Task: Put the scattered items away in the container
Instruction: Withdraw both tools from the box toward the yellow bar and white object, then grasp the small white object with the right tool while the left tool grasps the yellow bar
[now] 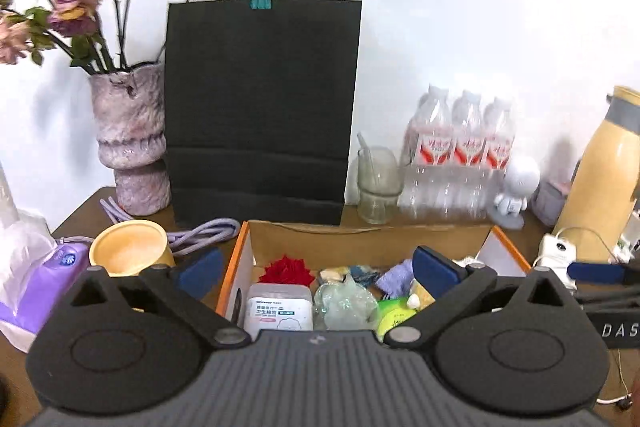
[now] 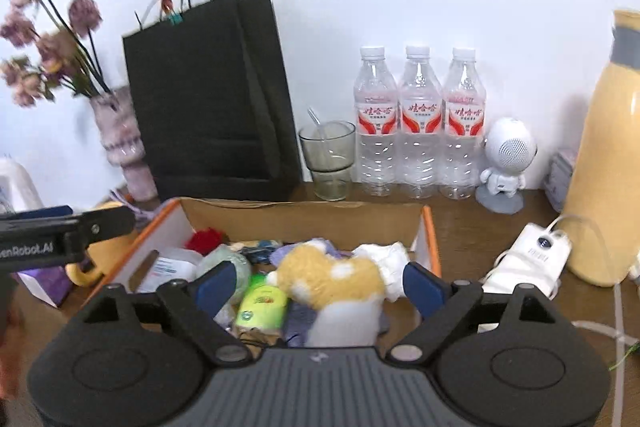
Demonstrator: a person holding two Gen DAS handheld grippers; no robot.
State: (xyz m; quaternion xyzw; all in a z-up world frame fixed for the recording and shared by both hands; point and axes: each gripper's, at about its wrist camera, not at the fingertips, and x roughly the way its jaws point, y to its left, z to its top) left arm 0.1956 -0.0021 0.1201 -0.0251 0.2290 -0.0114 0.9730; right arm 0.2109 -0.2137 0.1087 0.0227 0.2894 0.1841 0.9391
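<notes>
The cardboard box [image 2: 304, 215] fills each frame's lower centre, already holding the plush toy [image 2: 332, 275]. Both the left gripper [image 1: 318, 269] and right gripper [image 2: 316, 281] hover over it, released and empty, about equally near.

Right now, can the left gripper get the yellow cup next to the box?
Probably yes. The left gripper is open and empty, and the yellow cup sits just left of the box, top uncovered, with only a purple cable beside it.
</notes>
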